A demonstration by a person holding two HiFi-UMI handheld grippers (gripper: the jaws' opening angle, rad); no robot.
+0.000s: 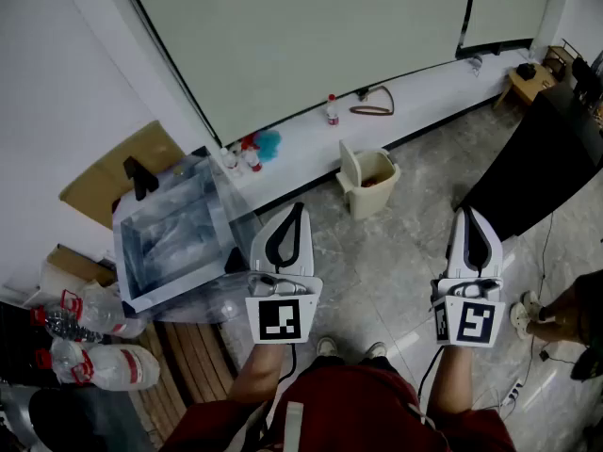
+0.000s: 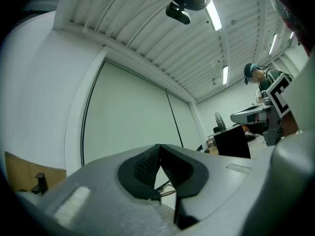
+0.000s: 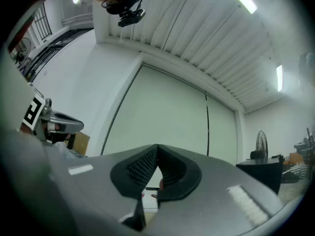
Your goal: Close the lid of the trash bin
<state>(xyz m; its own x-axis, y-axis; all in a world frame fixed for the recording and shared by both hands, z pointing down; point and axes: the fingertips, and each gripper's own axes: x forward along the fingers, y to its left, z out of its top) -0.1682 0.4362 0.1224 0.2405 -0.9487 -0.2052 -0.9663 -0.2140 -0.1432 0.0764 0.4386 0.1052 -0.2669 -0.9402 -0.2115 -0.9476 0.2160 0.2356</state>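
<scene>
Red cloth of my own shirt (image 1: pixel 353 408) fills the bottom middle of the head view, and my two forearms reach up out of it. My left claw (image 1: pixel 299 207) sits at centre left, clenched with nothing in it. In its own view the ridged pads (image 2: pixel 144 167) meet at their tips, with only the pale wall panel behind them. My right claw (image 1: pixel 468 213) sits at centre right, also clenched and empty, and its pads (image 3: pixel 141 167) meet the same way. Both point slightly upward, side by side but well apart.

The trash bin (image 1: pixel 375 191) stands on the grey marbled floor (image 1: pixel 396 271) just above the middle of the head view. It is between the two claws in the picture but well away from both, near the foot of a white ledge (image 1: pixel 415 88). Its lid (image 1: pixel 350 164) stands up, tilted back on the bin's left side, so the bin is open, and something brownish shows inside.

A clear plastic box (image 1: pixel 170 243) lies tilted at centre left, just beside my left claw in the picture. Empty plastic bottles (image 1: pixel 94 361) are piled in the lower left. A small red-capped bottle (image 1: pixel 332 109) stands on the ledge. A black table (image 1: pixel 542 163) fills the upper right.
</scene>
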